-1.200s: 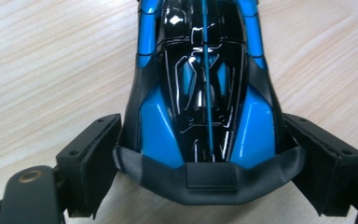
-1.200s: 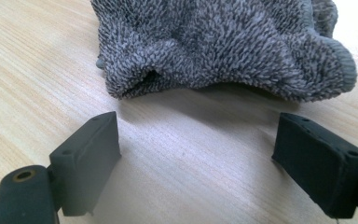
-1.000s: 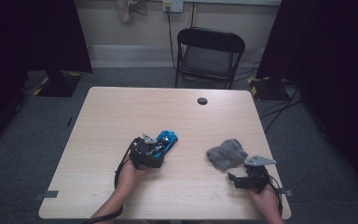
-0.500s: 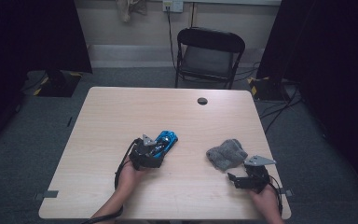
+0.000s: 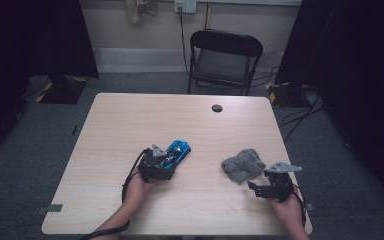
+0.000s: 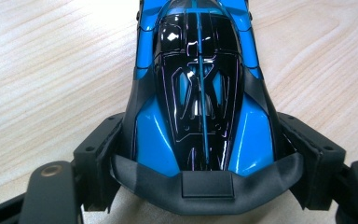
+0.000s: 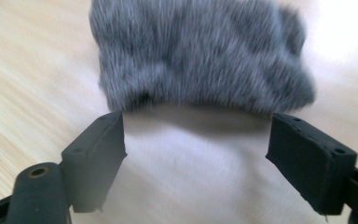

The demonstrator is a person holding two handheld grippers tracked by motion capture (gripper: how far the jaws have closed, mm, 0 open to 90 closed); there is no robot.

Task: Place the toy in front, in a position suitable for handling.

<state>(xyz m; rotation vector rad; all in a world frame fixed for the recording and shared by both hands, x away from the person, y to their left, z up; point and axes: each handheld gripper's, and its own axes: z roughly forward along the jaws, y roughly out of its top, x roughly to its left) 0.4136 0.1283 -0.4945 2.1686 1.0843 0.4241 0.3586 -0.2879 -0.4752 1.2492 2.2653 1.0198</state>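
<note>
Left gripper (image 5: 166,162): jaws have just been closing; they now sit against both flanks of the car (image 6: 200,88), gripping its rear end.
Car: on the table (image 5: 130,130), left of middle, nose pointing away and rightward; same spot as a second ago.
Right gripper (image 5: 260,186): jaws wide, narrowing just now, nothing between them.
Cloth (image 7: 200,51): grey, fuzzy, lying on the table just beyond the right jaw tips, untouched and unmoved.
Hands: both where they were before.

Left gripper (image 5: 163,162) jaws clamped; right gripper (image 5: 260,186) jaws apart, just closing, nothing between.
</note>
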